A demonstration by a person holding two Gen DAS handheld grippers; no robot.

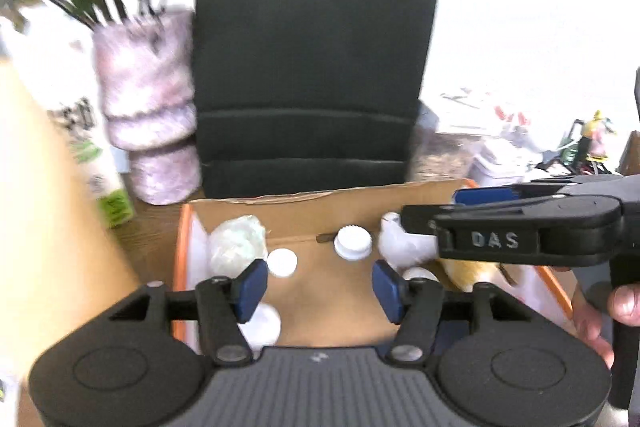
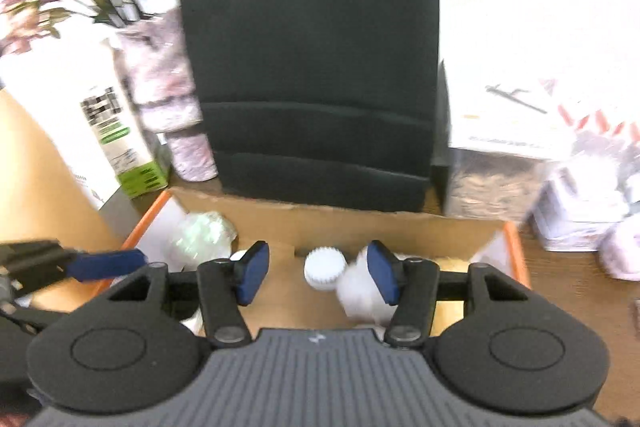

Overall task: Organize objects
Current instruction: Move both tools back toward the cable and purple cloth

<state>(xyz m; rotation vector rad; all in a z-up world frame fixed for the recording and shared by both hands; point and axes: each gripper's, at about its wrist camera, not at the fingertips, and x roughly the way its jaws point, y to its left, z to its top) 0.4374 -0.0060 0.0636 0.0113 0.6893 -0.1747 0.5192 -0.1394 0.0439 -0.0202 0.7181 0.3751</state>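
Observation:
An open cardboard box (image 1: 320, 199) with orange-edged flaps holds several white things: a ribbed white cap (image 1: 353, 242), a round white lid (image 1: 282, 263), a crumpled clear wrap (image 1: 236, 245) and a white bottle (image 1: 400, 245). My left gripper (image 1: 320, 286) is open and empty above the box floor. My right gripper (image 2: 316, 273) is open and empty over the same box (image 2: 320, 217), with the ribbed cap (image 2: 325, 266) between its fingers and the white bottle (image 2: 358, 291) by its right pad. The right gripper also shows from the side in the left wrist view (image 1: 500, 223).
A tall black paper bag (image 1: 312, 59) stands right behind the box. A purple mottled vase (image 1: 148, 99) with flowers and a white-and-green carton (image 2: 116, 139) stand at the back left. A tan box wall (image 1: 44, 219) rises at the left. Clutter (image 2: 580, 195) lies at the right.

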